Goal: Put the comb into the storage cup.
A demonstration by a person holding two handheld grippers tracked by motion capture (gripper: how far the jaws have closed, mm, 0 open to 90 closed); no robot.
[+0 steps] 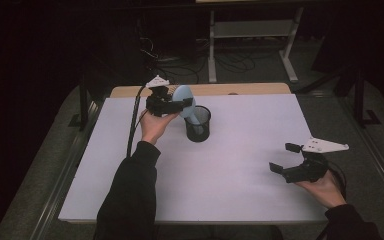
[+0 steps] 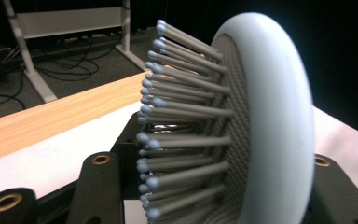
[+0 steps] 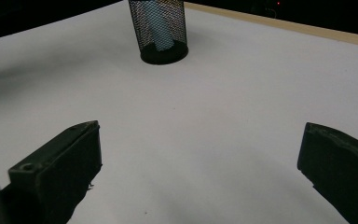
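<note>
A pale blue hairbrush (image 1: 182, 93) stands tilted with its handle down in a black mesh cup (image 1: 198, 125) at the back middle of the white table (image 1: 230, 175). My left gripper (image 1: 182, 104) has its jaws on either side of the brush head (image 2: 270, 116). The back of the head lies against one jaw, and the bristle tips stand a little off the other, so the jaws are open. My right gripper (image 1: 283, 157) hovers open over the front right of the table with nothing between its jaws (image 3: 200, 140). The right gripper view has the cup (image 3: 161, 28) far ahead.
A wooden strip (image 1: 250, 89) runs along the table's far edge. Beyond it lie cables on the floor (image 1: 180, 65) and the legs of a white frame (image 1: 212, 45). The table's sides drop off to dark floor at left and right.
</note>
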